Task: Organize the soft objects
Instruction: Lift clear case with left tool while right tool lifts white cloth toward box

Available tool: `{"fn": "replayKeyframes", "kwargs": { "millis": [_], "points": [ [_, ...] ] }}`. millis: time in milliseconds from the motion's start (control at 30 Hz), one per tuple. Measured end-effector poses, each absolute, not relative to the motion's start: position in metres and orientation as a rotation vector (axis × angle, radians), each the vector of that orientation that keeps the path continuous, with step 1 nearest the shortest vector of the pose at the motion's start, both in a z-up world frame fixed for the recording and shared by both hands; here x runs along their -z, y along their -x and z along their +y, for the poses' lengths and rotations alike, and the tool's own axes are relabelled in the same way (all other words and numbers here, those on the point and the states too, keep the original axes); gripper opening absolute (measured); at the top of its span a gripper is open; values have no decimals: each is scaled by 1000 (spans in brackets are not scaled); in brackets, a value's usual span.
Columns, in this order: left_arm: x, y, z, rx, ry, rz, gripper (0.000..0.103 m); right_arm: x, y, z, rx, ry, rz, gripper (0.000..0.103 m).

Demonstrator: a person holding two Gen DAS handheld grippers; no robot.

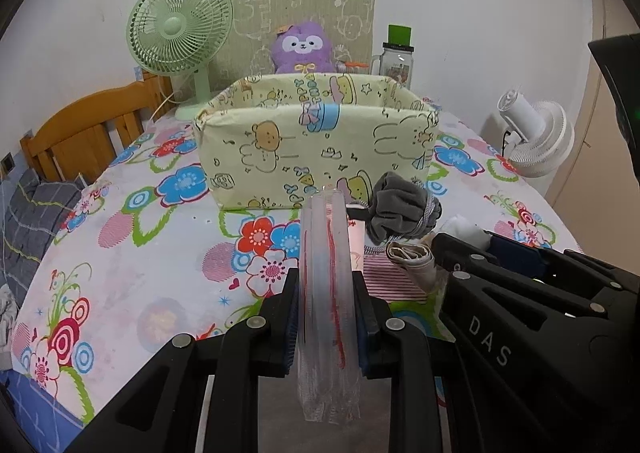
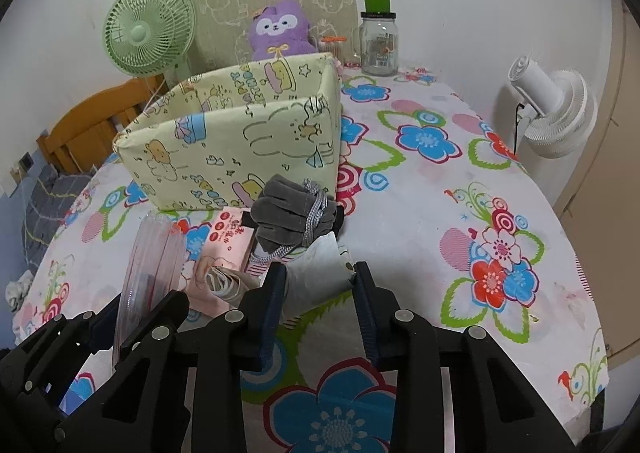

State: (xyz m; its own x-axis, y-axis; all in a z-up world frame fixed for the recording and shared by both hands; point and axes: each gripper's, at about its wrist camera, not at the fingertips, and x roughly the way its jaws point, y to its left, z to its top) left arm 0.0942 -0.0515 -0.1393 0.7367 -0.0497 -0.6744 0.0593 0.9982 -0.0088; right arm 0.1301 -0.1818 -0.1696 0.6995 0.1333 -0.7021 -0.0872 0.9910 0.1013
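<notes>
Both tools are clamped: your left tool (image 1: 328, 293) on a rolled clear plastic bag (image 1: 326, 253), your right tool (image 2: 320, 285) on a white pouch (image 2: 320, 273), just before the yellow fabric box (image 2: 240, 141) on the bench (image 2: 440, 213).

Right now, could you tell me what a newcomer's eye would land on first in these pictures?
Probably the pale yellow cartoon-print fabric box standing open in the middle of the flowered tablecloth, with the purple plush toy peeking over its back wall beside a green fan. Up close, the left hand-held gripper clamps a clear plastic bag, and the right hand-held gripper pinches a white packet.
</notes>
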Motion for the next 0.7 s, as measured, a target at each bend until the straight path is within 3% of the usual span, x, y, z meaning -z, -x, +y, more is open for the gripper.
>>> {"fn": "replayKeyframes", "kwargs": {
  "millis": [700],
  "points": [
    [79, -74, -55, 97, -25, 629, 22, 104, -102, -186, -102, -80, 668, 37]
  ]
}}
